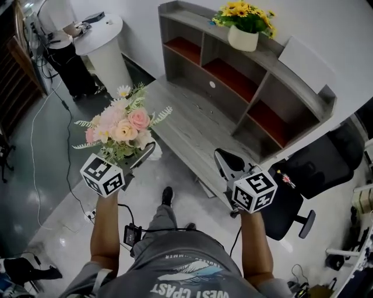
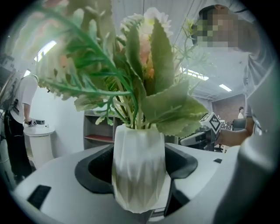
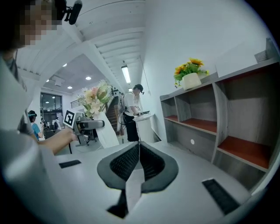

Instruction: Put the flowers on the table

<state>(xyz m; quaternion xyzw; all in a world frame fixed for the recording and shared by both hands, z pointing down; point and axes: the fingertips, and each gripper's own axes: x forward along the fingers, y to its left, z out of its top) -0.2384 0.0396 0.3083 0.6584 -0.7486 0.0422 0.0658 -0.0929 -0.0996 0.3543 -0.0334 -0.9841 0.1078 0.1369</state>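
Landmark: a grey wooden table was taken as the reference. It was seen ahead of the person in the head view, with a shelf unit built along its far side.
Flowers: a bunch of pink, cream and white flowers with green leaves was seen standing in a white ribbed vase. The bunch was held up at the table's near left edge and had not been set on the tabletop.
Left gripper: the left gripper was clamped on the vase, with a dark pad pressed to each side. The jaws were kept wide by the vase's body, and the vase was held roughly upright.
Right gripper: the right gripper was seen with its jaws brought together and nothing between them. It was held at the table's near right corner, well apart from the flowers.
Marker cubes: a black-and-white cube was carried on the left tool, and a second was carried on the right.
Shelf top: yellow flowers in a white pot were seen on top of the shelf unit, behind the table.
Right of the table: a black office chair was parked just beside it.
Left of the table: a round white stand was seen well beyond that end, with a person standing at it.
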